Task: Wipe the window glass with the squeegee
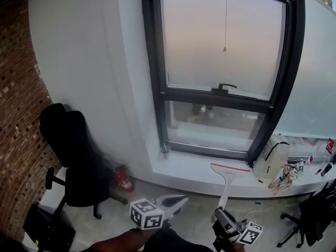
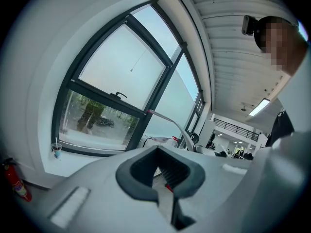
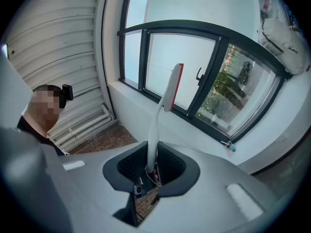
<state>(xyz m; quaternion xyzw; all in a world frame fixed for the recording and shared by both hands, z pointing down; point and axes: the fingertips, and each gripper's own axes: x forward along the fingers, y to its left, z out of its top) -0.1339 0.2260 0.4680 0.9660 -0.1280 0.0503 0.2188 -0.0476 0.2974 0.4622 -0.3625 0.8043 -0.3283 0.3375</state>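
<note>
The window (image 1: 223,41) has a dark frame, a frosted upper pane and a clear lower pane (image 1: 215,124). A white squeegee (image 1: 230,173) with a red-edged blade stands up in front of the sill, below the glass and apart from it. My right gripper (image 1: 223,215) is shut on the bottom of its handle (image 3: 153,140), and the blade (image 3: 173,85) points toward the window (image 3: 182,67). My left gripper (image 1: 180,199) hangs to its left, shut (image 2: 163,173) with nothing in it. The squeegee (image 2: 171,121) also shows beyond the left gripper.
A black office chair (image 1: 79,159) stands by the brick wall (image 1: 16,114) at left, a red fire extinguisher (image 1: 124,179) near it. On the sill (image 1: 189,167) sit a cup (image 1: 165,150), a white bag (image 1: 271,159) and small clutter (image 1: 310,164). A window handle (image 1: 226,86) juts out.
</note>
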